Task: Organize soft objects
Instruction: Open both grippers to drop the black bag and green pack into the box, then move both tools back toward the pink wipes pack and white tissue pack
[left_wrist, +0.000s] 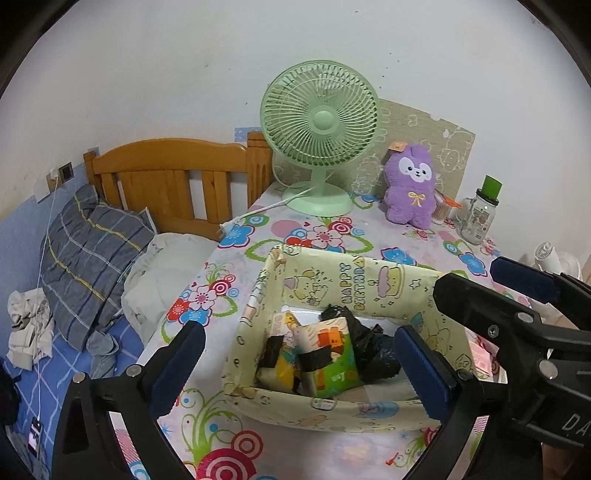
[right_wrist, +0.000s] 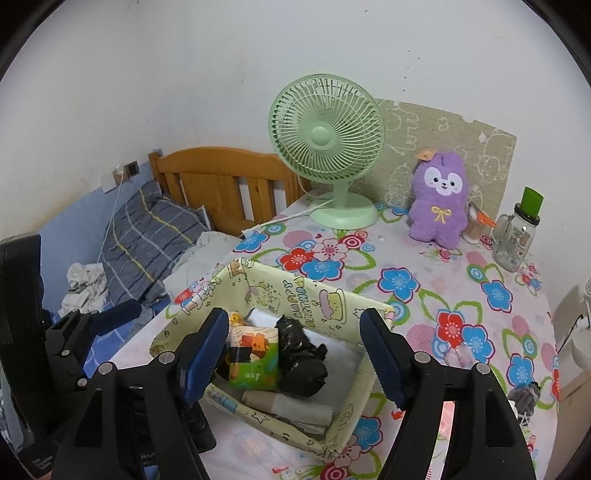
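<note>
the table (right_wrist: 461, 295), spread with a bright flower-print cloth, fills both views, with a wooden bed headboard (left_wrist: 166, 173) and a grey plaid pillow (left_wrist: 88, 258) off to its left. near the table's front edge sits an open fabric box (left_wrist: 369, 284) in pale yellow, its inner wall printed with "happy birthday" beside a cartoon cake. both grippers angle down toward it from the near side.

the left gripper (left_wrist: 299, 365) hangs over the box with its blue-padded jaws spread as wide as they go, nothing between the pads. the right gripper (right_wrist: 295, 354) sits just beside it, jaws parted to a middling gap and gripping nothing; the box's contents show through that gap.

at the back stands a mint-green desk fan (right_wrist: 328, 147), and to its right a purple plush toy (right_wrist: 439, 199) sits upright against the wall panel, well apart from the box. a clear glass jar with a green lid (right_wrist: 517, 236) stands further right.

inside the box lie a crumpled black plastic bag (right_wrist: 299, 358) and, touching it, a green tissue pack (right_wrist: 255, 358) with a cartoon print; its small lettering is too blurred to read.
</note>
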